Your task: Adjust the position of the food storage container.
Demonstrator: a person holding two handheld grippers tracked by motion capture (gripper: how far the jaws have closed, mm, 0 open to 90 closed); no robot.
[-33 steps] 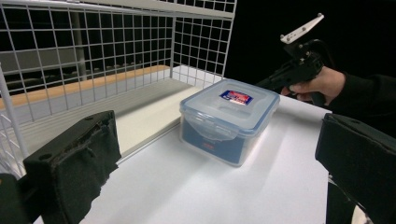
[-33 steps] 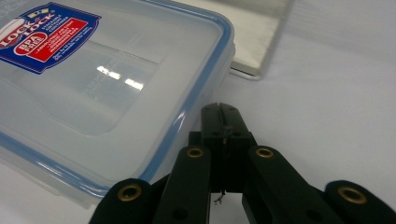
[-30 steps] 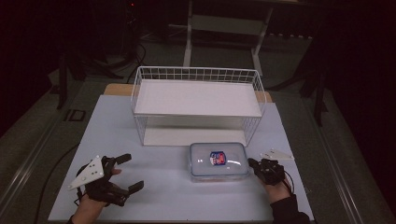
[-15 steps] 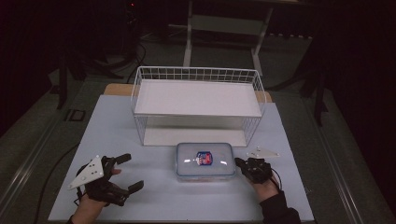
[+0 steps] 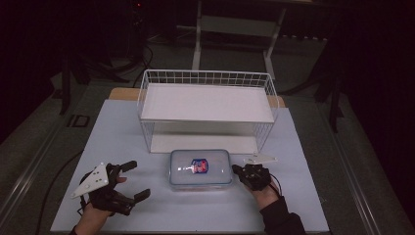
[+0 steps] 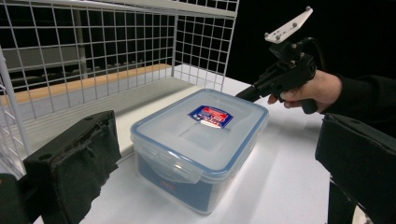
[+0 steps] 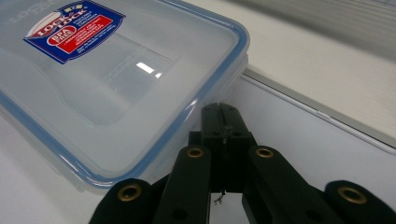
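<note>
Touching container (image 5: 200, 168) side, closed right gripper (image 5: 241, 171), tips together

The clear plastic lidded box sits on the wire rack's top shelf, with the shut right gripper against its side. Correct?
Not quite: the clear plastic lidded box sits on the white table in front of the white wire rack, per the high view. The right gripper is shut against its side.

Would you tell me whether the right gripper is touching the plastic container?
Touching. In the right gripper view, the closed tips of the right gripper press against the side of the plastic container just under its blue-edged lid, with no gap visible.
</note>
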